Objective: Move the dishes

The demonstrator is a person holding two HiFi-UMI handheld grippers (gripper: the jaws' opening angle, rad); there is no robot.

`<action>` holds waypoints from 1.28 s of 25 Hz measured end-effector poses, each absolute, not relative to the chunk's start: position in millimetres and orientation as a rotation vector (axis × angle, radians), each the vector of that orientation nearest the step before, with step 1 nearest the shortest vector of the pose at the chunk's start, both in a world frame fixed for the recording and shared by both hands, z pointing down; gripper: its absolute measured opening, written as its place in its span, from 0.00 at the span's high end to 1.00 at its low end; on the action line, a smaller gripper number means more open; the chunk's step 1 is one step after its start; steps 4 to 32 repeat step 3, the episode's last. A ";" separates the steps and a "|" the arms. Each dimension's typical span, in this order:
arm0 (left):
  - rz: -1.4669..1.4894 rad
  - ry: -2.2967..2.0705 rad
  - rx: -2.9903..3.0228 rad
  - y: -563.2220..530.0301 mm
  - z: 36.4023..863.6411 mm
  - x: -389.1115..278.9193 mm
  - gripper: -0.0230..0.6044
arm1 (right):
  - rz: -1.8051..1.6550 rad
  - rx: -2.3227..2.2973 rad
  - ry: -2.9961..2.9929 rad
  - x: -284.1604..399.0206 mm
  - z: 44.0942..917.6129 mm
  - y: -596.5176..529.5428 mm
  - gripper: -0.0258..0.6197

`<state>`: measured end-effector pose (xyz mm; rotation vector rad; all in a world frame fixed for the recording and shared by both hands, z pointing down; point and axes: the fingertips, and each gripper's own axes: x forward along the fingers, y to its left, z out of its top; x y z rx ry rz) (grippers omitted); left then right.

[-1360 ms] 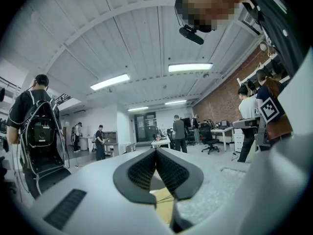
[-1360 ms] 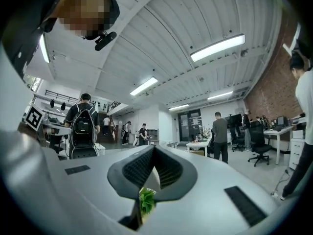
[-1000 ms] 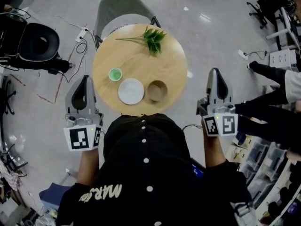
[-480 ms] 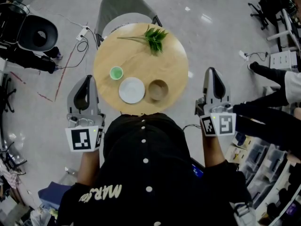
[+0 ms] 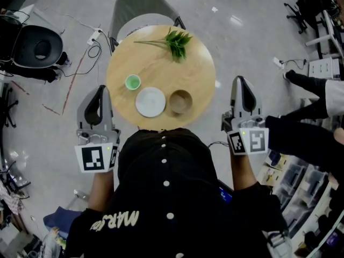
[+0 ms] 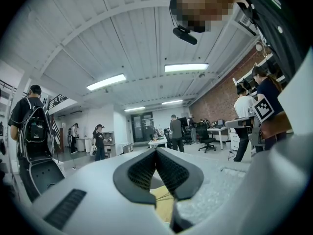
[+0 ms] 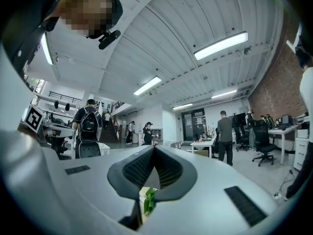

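On the round wooden table point(image 5: 193, 90) stand a small green cup point(image 5: 132, 82), a white plate point(image 5: 150, 102) and a brown bowl point(image 5: 180, 102) in a row near its front edge. My left gripper point(image 5: 99, 90) is held level beside the table's left edge, shut and empty. My right gripper point(image 5: 242, 82) is off the table's right edge, also shut with nothing in it. In the left gripper view the left gripper's tips point(image 6: 156, 152) meet, with a sliver of table point(image 6: 161, 199) below. The right gripper's tips point(image 7: 153, 150) meet too.
A green plant sprig point(image 5: 173, 43) lies at the table's far side. A grey chair point(image 5: 142, 9) stands behind the table. A black chair point(image 5: 37, 50) and cables are on the floor at left. A person's dark sleeve point(image 5: 301, 138) reaches in at right. Several people stand in the office beyond.
My right gripper has drifted slightly left toward the table. The left gripper holds its place. The black chair at left has shifted a little.
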<state>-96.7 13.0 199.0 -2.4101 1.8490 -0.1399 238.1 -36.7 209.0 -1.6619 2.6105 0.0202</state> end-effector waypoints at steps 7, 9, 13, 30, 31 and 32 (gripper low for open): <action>-0.141 1.845 -2.411 12.9 199.9 -96.1 0.96 | 0.025 -1.660 2.616 236.4 209.7 -37.3 0.96; -0.141 1.845 -2.411 12.9 199.9 -96.1 0.96 | 0.025 -1.660 2.616 236.4 209.7 -37.3 0.96; -0.141 1.845 -2.411 12.9 199.9 -96.1 0.96 | 0.025 -1.660 2.616 236.4 209.7 -37.3 0.96; -0.141 1.845 -2.411 12.9 199.9 -96.1 0.96 | 0.025 -1.660 2.616 236.4 209.7 -37.3 0.96; -0.141 1.845 -2.411 12.9 199.9 -96.1 0.96 | 0.025 -1.660 2.616 236.4 209.7 -37.3 0.96; -0.141 1.845 -2.411 12.9 199.9 -96.1 0.96 | 0.025 -1.660 2.616 236.4 209.7 -37.3 0.96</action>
